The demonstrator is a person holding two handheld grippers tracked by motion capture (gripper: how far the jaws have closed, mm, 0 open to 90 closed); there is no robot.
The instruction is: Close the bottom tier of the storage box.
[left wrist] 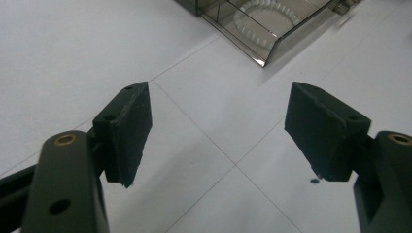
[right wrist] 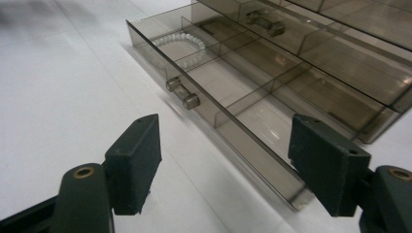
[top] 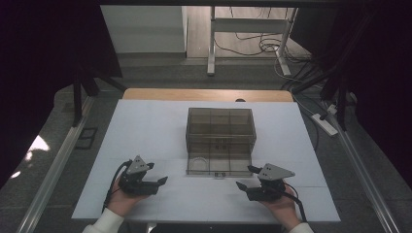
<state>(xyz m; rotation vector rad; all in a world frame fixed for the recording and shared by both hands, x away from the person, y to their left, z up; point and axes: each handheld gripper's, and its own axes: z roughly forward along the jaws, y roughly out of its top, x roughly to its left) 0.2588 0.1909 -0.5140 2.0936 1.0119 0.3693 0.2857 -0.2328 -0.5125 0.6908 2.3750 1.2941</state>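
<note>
Drawer (right wrist: 233,104) of the smoky box (top: 221,127) stands pulled out, holding a bead bracelet (right wrist: 180,46); both grippers gape wide, empty.

Smoky clear drawer box (top: 221,128) sits mid-table (top: 145,131), bottom drawer (top: 218,165) pulled out toward the person, pale ring (top: 198,162) in its left compartment. Left gripper (top: 158,175) and right gripper (top: 244,177) rest near the front edge, either side of the drawer, jaws apart, holding nothing.
</note>
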